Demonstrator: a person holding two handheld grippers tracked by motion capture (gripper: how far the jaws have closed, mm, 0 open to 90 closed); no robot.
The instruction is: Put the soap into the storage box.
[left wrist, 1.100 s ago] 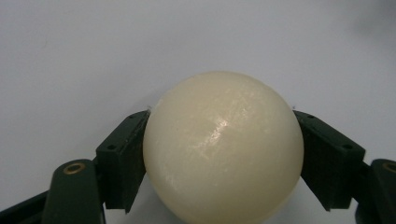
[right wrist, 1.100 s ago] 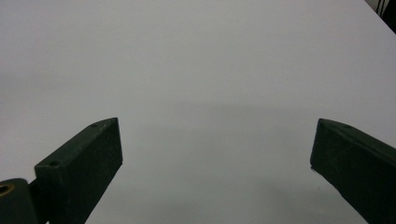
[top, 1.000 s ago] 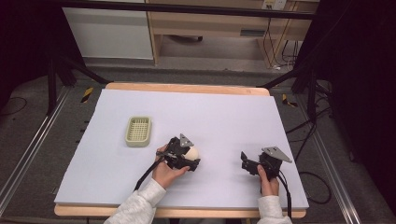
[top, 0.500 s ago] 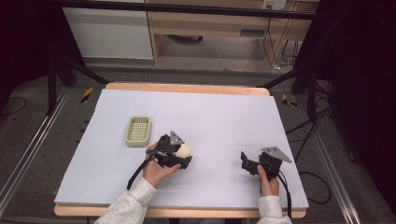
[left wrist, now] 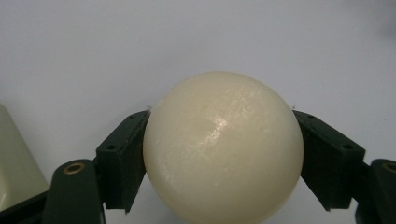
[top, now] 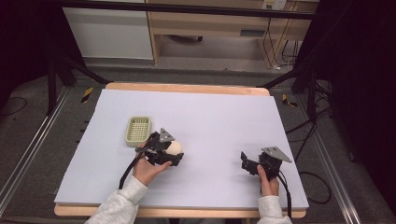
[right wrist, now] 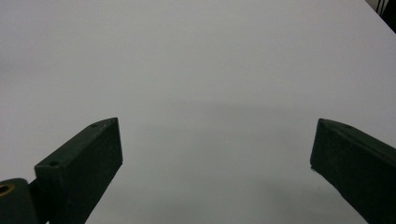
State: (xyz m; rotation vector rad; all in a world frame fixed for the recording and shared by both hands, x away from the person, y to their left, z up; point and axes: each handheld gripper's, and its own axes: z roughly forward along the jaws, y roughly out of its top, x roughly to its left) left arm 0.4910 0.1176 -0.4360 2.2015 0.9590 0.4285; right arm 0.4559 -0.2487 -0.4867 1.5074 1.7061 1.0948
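1. The ball (left wrist: 223, 148) is smooth, cream and glossy, pinched between the left gripper's (top: 169, 152) black jaws just right of the tray (top: 138, 130).
2. The tray is pale green, rectangular and ribbed.
3. The right gripper (right wrist: 217, 172), jaws spread, sits well right of the tray over the matte white table (top: 224, 112).

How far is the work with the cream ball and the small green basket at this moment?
Done: the left gripper is shut on the cream ball, both jaws pressing its sides. In hand: the ball is near the green basket, not inside it. Left, probably: placing the ball in the basket. The right gripper waits open over the bare table.
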